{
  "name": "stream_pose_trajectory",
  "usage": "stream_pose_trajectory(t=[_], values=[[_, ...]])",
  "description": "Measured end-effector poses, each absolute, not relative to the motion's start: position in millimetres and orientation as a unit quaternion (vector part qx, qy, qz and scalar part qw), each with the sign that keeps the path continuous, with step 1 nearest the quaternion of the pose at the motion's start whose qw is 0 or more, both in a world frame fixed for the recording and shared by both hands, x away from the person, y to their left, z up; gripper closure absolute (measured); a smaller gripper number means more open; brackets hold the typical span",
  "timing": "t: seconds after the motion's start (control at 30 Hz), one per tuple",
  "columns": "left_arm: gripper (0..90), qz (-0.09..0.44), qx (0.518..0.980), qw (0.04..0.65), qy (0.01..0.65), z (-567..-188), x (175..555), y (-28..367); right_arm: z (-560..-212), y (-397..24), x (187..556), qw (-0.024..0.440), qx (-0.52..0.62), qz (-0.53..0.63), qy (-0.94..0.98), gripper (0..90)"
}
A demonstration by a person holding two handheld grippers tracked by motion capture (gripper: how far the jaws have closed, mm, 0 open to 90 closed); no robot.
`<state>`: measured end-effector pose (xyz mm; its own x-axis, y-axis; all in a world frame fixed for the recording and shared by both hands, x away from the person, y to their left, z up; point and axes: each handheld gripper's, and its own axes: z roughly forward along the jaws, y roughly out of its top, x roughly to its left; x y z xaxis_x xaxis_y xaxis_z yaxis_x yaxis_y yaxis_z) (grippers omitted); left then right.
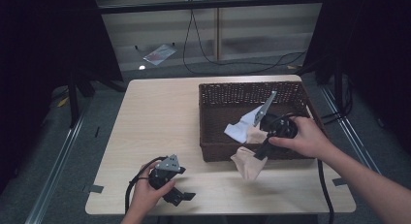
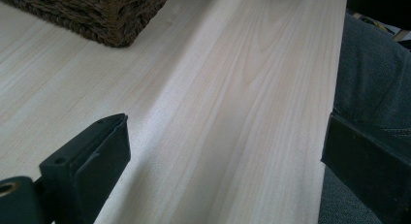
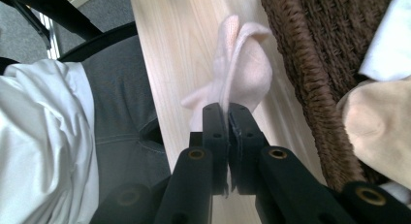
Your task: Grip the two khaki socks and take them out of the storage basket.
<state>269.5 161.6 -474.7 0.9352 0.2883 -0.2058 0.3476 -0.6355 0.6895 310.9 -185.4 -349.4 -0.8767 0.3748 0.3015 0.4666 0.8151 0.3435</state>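
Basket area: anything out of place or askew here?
One thing: a pale pink sock hangs outside the wicker basket, over its front wall above the table, pinched in the right hand-held gripper. Other cloths lie inside.

The sock (image 1: 248,165) was pale peach-pink, soft and crumpled, folded on itself so that 2 layers showed along its upper edge in the right gripper view (image 3: 245,64). It hung limp from its pinched top edge, just outside the near wall of the basket (image 1: 218,151), its lower end down at the wooden table (image 1: 160,117). In the high view it lay against the front of the basket's rim, near the table's front edge.
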Motion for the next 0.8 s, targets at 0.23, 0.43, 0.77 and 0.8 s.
stream_pose_trajectory(t=[0.23,0.43,0.77,0.8], values=[[3.2,-0.037,0.902,0.391,0.180,-475,269,162,-362,-180,311,0.107,-0.224,-0.193,-0.949,82.2],[3.1,-0.039,0.902,0.390,0.179,-475,269,162,-362,-180,310,0.103,-0.225,-0.188,-0.951,72.9],[3.1,-0.040,0.904,0.387,0.177,-475,269,161,-334,-200,321,0.082,-0.255,-0.232,-0.935,40.2],[3.1,-0.041,0.903,0.388,0.179,-475,269,161,-333,-202,322,0.075,-0.259,-0.234,-0.934,34.2]])
